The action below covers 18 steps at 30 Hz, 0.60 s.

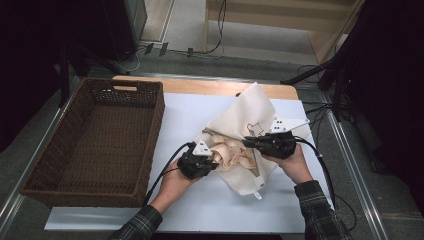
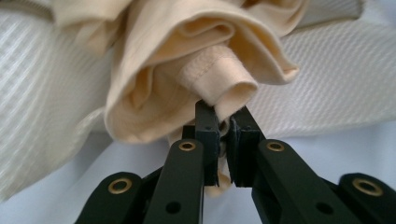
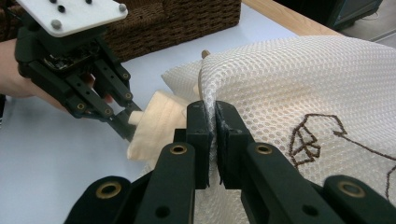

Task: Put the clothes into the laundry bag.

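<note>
Along the left edge of the surface (image 1: 195, 112), which is covered in a smooth white sheet, sits a deep rectangular wicker basket (image 1: 97, 145), dark brown and tightly woven, with a cut-out handle in its far wall. Moving right, near the middle, the left gripper (image 1: 214, 162) comes in low from the near edge, its black jaws pinched tight on the stitched hem of a soft cream cloth (image 2: 187, 70); in the left gripper view that fabric bunches into rolled, floppy folds right above the jaws. The cloth spills from the mouth of a white mesh bag (image 3: 299, 88), honeycomb in texture, with a brown outline stitched on its side. Further right, the right gripper (image 1: 248, 142) clamps a raised fold of that mesh, jaws pressed together on it, and the bag's far corner stands up in a peak toward the far edge. A pale wooden strip borders the far edge of the surface. Beyond it lie grey floor, loose black cables and dark stands.
</note>
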### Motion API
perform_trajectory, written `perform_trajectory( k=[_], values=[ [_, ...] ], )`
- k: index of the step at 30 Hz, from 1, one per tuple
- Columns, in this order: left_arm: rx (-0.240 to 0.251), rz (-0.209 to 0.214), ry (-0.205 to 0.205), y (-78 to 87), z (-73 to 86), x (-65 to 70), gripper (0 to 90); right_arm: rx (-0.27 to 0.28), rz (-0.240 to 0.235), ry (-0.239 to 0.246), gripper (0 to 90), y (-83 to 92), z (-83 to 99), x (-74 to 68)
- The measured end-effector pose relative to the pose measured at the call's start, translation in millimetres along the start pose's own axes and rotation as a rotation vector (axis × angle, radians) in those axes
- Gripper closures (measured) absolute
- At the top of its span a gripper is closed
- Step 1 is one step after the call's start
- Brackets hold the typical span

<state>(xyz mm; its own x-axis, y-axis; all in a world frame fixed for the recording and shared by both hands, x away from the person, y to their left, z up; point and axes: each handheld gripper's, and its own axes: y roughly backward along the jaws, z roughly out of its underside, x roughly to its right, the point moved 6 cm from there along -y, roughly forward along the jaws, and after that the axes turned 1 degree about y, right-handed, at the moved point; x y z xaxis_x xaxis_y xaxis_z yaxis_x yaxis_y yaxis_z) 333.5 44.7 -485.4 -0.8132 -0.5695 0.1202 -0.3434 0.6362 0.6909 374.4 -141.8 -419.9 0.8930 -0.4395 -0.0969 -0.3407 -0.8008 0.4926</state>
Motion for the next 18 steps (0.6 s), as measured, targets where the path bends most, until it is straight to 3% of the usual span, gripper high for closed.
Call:
perform_trajectory(
  k=[13, 18],
  values=[
    [0.040, 0.079, -0.060, -32.0, -36.8, 28.6, 86.4, 0.003, 0.001, 0.003, 85.7, -0.1, -0.5, -0.7],
    [0.064, 0.087, -0.050, -50.1, -47.3, 32.9, 86.5, 0.008, 0.001, 0.006, 85.7, 1.7, -1.5, -0.7]
  ],
)
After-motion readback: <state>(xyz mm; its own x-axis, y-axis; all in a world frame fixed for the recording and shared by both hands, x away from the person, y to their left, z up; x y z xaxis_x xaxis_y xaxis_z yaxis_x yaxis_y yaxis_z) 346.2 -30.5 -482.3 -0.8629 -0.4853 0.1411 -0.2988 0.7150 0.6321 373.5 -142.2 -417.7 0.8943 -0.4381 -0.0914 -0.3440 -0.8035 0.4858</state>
